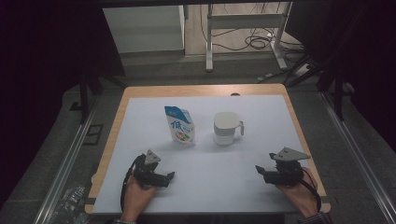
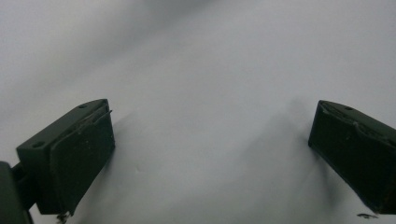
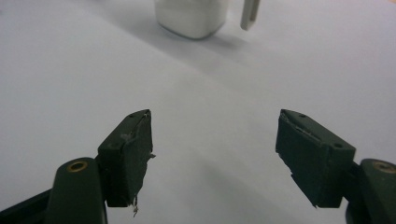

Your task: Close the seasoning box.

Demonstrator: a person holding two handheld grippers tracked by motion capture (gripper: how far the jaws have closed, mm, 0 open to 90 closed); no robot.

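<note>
A blue and white carton stands upright at the middle of the white table top. Just to its right stands a white mug, its handle turned right. My left gripper lies low near the front left, jaws pointing right and open with nothing between them. Near the front right, my right gripper points left toward the middle. In the right gripper view its jaws stand wide apart over bare table, with the mug ahead at the top edge.
A wooden rim borders the white sheet. Beyond the far edge are metal table legs and cables on the floor. Bare white surface lies between the two grippers and in front of the carton and mug.
</note>
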